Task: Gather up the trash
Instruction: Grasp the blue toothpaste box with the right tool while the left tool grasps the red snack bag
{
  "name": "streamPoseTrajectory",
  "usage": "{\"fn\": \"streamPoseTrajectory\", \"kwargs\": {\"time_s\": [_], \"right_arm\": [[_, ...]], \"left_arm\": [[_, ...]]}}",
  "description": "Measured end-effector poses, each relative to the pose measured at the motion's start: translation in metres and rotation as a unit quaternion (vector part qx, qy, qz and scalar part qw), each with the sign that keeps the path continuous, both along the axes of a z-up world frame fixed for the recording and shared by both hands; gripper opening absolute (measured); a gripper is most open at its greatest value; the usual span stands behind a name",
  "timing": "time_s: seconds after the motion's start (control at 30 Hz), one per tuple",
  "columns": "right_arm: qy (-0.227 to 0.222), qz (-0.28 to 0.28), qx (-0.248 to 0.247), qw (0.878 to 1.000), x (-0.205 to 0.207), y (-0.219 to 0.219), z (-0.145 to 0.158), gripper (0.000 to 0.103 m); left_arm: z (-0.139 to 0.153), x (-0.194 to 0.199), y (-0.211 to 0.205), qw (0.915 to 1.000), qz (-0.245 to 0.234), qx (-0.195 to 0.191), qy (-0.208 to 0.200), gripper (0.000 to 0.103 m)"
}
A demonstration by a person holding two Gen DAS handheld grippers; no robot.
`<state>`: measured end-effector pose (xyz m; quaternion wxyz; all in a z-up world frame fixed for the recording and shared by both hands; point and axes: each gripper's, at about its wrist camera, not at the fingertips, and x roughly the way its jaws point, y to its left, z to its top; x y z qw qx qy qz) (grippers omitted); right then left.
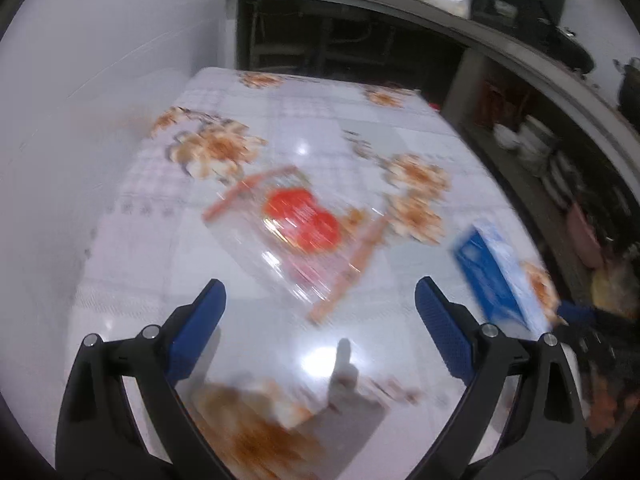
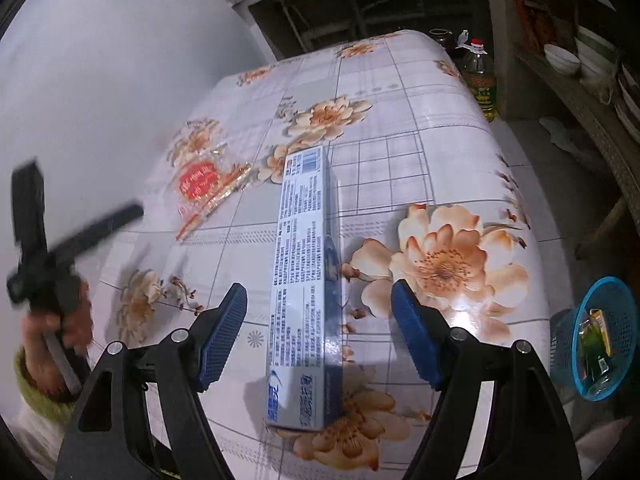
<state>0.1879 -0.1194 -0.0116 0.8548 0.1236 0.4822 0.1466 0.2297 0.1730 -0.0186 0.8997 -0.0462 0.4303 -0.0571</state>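
Note:
A clear plastic wrapper with a red label (image 1: 298,226) lies on the floral tablecloth (image 1: 304,128), just ahead of my open, empty left gripper (image 1: 320,300); the left wrist view is motion-blurred. The wrapper also shows in the right wrist view (image 2: 200,188). A long blue-and-white toothpaste box (image 2: 306,280) lies on the table between the spread fingers of my open right gripper (image 2: 319,304), which hovers over its near half. The box also shows in the left wrist view (image 1: 496,276). The left gripper (image 2: 40,248) appears at the left of the right wrist view.
A blue mesh basket (image 2: 600,336) holding some wrappers stands on the floor right of the table. An oil bottle (image 2: 480,72) stands on the floor beyond the table. Shelves with bowls (image 2: 568,60) line the right side. A white wall (image 1: 100,80) borders the table's left.

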Motion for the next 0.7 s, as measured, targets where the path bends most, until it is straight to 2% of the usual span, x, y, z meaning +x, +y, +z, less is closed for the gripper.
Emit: {"fn": "streamPoseTrajectory", "kwargs": {"time_s": [0.13,0.27,0.37,0.4,0.47,0.57,0.63,0.67,0.7], "right_arm": [[0.004,0.007,-0.008,1.0,0.002,0.008,-0.005,0.073],[0.008,0.003,-0.01,1.0,0.005,0.01,-0.008,0.07],[0.014,0.001,-0.01,1.0,0.007,0.01,-0.011,0.062],[0.016,0.0,-0.01,1.0,0.008,0.011,-0.012,0.06],[0.021,0.0,-0.009,1.0,0.009,0.011,-0.014,0.051],[0.028,0.001,-0.001,1.0,0.01,0.01,-0.018,0.038],[0.029,-0.001,0.004,1.0,0.009,0.009,-0.019,0.037],[0.029,-0.003,0.005,1.0,0.008,0.008,-0.019,0.037],[0.029,-0.003,0.007,1.0,0.007,0.007,-0.019,0.037]], "left_arm": [[-0.009,0.059,0.024,0.9991,0.014,0.025,0.032,0.091],[-0.027,0.105,0.038,0.9977,0.013,0.023,0.062,0.091],[-0.046,0.127,0.043,0.9946,0.025,0.039,0.092,0.07],[-0.051,0.13,0.044,0.9939,0.026,0.039,0.1,0.069],[-0.056,0.132,0.044,0.9938,0.028,0.033,0.103,0.063],[-0.056,0.125,0.042,0.9942,0.025,0.03,0.1,0.046],[-0.055,0.118,0.039,0.9944,0.022,0.025,0.1,0.036],[-0.055,0.114,0.037,0.9944,0.02,0.025,0.101,0.025],[-0.056,0.112,0.035,0.9943,0.018,0.023,0.102,0.019]]}}
